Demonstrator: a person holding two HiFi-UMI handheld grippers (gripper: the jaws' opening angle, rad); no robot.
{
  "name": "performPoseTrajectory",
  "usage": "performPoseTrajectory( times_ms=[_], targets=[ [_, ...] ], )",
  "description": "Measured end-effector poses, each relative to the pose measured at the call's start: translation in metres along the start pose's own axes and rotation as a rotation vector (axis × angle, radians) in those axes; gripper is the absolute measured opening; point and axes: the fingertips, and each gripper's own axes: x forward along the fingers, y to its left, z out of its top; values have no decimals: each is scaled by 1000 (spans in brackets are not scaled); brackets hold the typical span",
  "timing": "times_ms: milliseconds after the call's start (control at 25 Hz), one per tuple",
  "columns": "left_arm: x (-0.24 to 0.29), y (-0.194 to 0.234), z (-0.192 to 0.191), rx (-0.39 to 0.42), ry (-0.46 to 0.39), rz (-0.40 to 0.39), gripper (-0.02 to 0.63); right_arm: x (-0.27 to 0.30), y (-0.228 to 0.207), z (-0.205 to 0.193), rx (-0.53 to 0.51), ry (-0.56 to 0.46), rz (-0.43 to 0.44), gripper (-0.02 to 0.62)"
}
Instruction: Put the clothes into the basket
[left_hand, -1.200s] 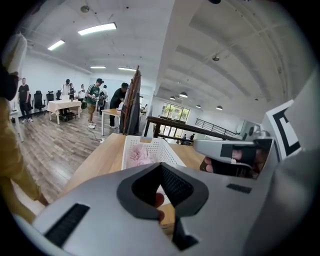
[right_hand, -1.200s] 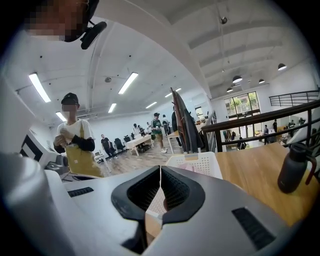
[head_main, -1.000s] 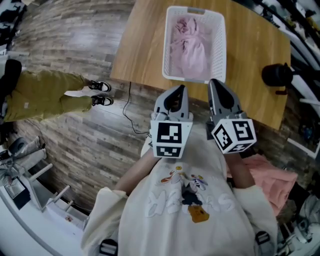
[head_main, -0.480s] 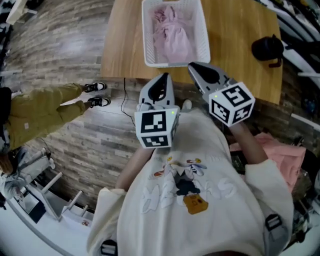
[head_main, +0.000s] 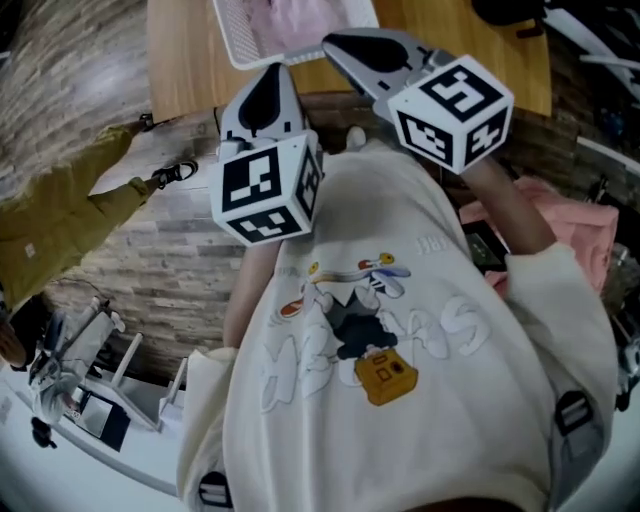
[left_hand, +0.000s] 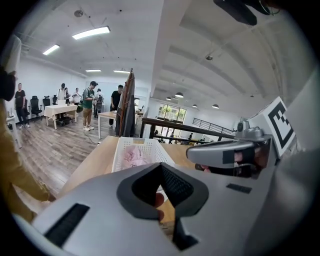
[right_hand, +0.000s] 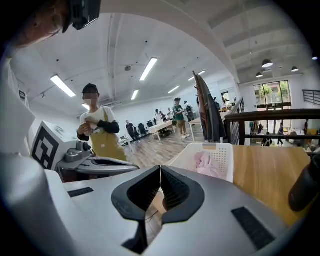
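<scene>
Head view: left gripper (head_main: 266, 80) and right gripper (head_main: 335, 45) held chest-high, jaws clenched empty, aimed toward basket (head_main: 240, 40).

Faint raised lettering is seen across the sweatshirt (head_main: 430, 420), but it cannot be read; nothing else is legible.

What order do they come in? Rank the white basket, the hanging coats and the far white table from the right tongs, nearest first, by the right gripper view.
1. White basket, just ahead, on the wooden table.
2. Hanging coats, behind the basket, right of centre.
3. Far white table, deep in the room, left of the coats.
</scene>
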Motion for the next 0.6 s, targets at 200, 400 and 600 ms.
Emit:
performPoseTrajectory(
  times_ms=[200, 400, 600],
  targets=[
    [5, -12, -5, 19, 22, -29, 0, -12, -5, -4, 13, -7, -17, 23],
    [7, -12, -1, 23, 22, -39, 0, -11, 0, -5, 21, -1, -10, 23],
    [3, -13, -8, 16, 36, -48, 0, -14, 12, -16, 38, -1, -18, 23]
  ],
)
